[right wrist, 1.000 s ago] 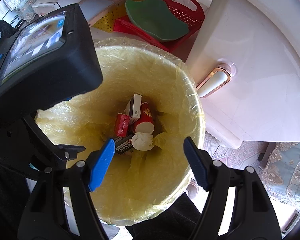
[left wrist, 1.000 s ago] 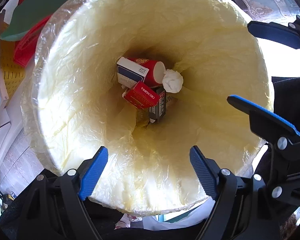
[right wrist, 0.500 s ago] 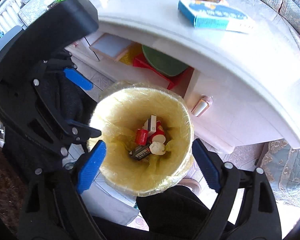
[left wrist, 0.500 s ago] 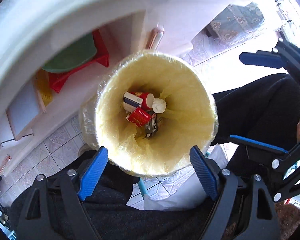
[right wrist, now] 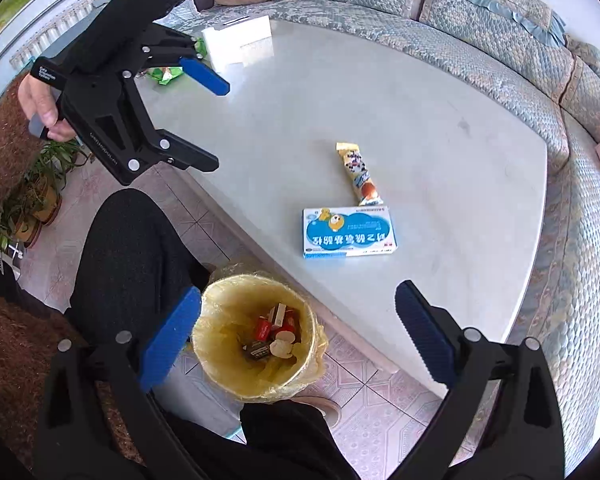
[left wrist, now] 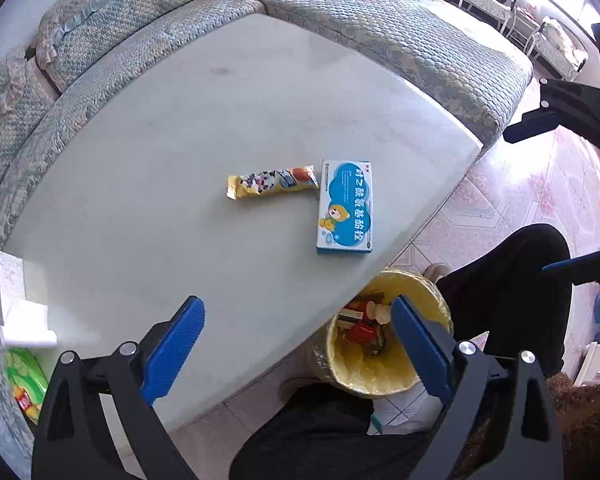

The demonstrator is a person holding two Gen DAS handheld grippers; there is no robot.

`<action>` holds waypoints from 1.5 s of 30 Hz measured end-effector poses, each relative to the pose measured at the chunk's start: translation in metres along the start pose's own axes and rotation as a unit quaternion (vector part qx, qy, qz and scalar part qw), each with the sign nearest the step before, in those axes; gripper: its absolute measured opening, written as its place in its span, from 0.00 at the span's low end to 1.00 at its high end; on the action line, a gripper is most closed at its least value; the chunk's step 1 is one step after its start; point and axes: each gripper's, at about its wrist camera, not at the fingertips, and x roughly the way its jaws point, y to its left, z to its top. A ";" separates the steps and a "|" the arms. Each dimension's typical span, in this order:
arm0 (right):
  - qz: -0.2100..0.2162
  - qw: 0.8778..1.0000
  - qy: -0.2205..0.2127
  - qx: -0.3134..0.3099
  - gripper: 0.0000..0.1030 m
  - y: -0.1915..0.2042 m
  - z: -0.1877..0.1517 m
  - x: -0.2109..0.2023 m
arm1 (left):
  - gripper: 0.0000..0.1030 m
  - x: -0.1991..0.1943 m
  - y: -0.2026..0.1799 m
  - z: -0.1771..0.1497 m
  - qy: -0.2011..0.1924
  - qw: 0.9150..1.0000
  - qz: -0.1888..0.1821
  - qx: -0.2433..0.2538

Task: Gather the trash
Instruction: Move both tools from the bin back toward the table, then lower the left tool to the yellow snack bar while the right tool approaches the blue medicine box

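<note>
Both hand-held grippers – left [left wrist: 296,344], right [right wrist: 298,336] – hovered wide and empty; near the counter's [left wrist: 140,184] bin-side edge lay a light, crinkly snack wrapper [left wrist: 272,181], likely best pinched mid-length

Both hand-held grippers [left wrist: 296,346] [right wrist: 298,334] agape, empty.

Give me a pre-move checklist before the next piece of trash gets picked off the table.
1. Left tool open and holding nothing: ok.
2. Right tool open and holding nothing: ok.
3. Blue medicine box lies flat on the table, nothing on top of it: ok.
4. Yellow snack wrapper lies flat by the box; whether they touch: cannot tell.
5. Lined trash bin stands upright beside the table edge, mouth uncovered: ok.
6. Room left in the bin, trash only at its bottom: ok.
</note>
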 end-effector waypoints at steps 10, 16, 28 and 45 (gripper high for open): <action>-0.009 0.996 0.028 -0.086 0.93 -0.025 0.045 -0.003 | 0.89 -0.026 0.044 0.086 0.024 0.995 0.009 0.101; -0.002 0.987 0.062 -0.146 0.93 -0.019 0.046 0.031 | 0.89 0.030 0.046 0.107 0.062 0.984 0.023 0.168; 0.030 0.961 0.122 -0.246 0.93 -0.011 0.053 0.090 | 0.89 0.142 0.025 0.112 0.130 0.947 0.008 0.293; 0.072 0.919 0.155 -0.354 0.93 0.005 0.057 0.124 | 0.89 0.217 0.009 0.111 0.168 0.909 -0.015 0.382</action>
